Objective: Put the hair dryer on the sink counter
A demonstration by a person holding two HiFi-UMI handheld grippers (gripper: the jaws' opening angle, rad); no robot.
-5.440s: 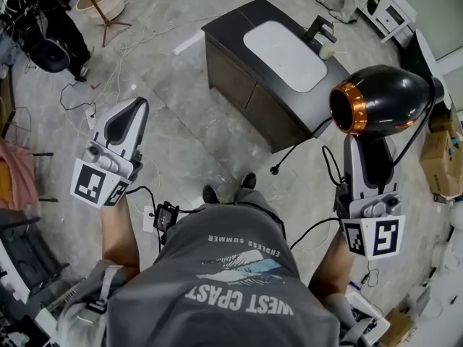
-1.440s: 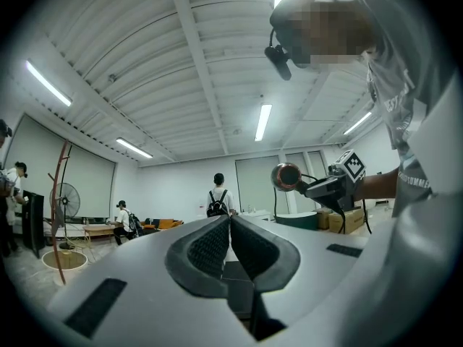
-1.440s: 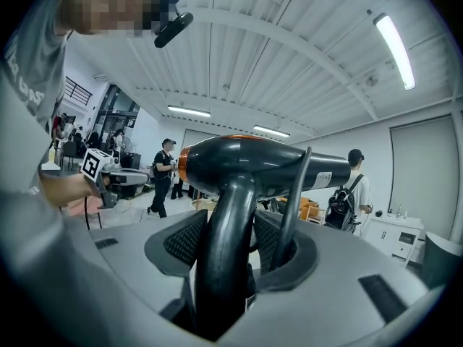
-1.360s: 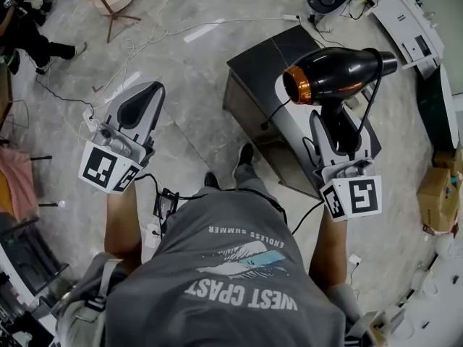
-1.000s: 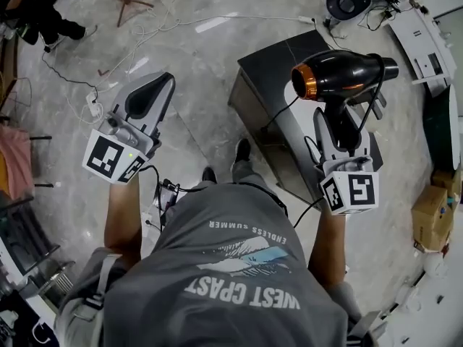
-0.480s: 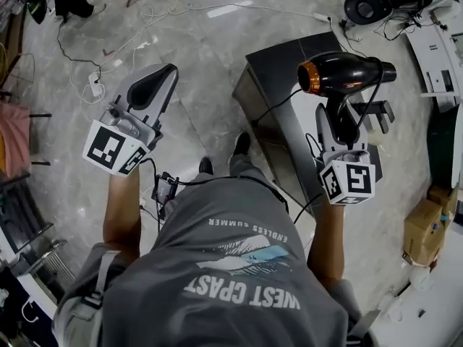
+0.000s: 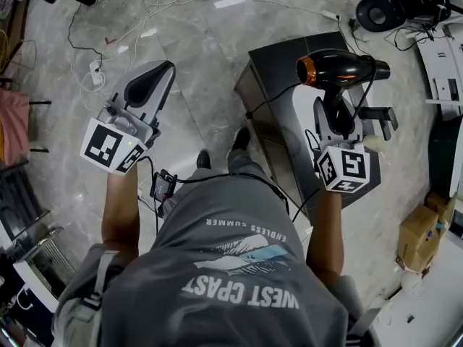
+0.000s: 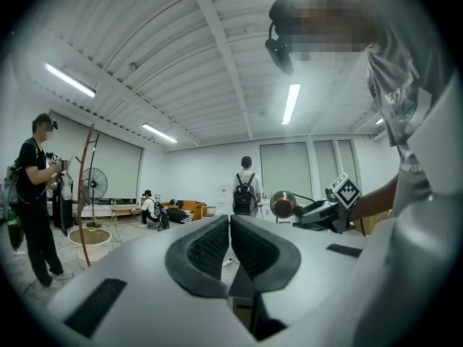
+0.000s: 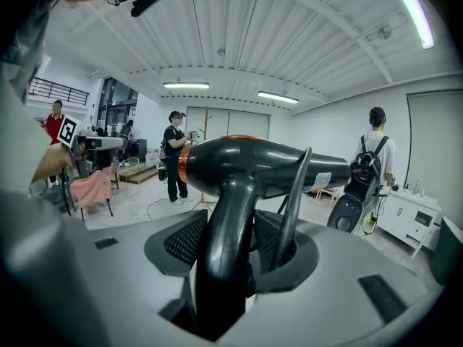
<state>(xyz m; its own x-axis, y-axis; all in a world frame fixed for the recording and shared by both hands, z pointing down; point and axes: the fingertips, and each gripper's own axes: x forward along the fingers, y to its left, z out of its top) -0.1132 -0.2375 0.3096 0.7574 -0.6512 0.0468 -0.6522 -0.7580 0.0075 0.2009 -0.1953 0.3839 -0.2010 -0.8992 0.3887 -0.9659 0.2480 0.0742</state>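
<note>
- The right gripper (image 7: 335, 114) pinches the black hair dryer (image 7: 340, 69) by its handle, jaws partly spread around it.
- The dryer is at the frame's upper right, over the dark sink counter (image 7: 275, 56).
- The left gripper (image 7: 148, 85) has its jaws pressed together, empty.

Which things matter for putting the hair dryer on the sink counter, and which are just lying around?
Job: black hair dryer with orange ring, right gripper gripping it, dark sink counter with white basin.
Lying about: brown cardboard box, white floor cables.
</note>
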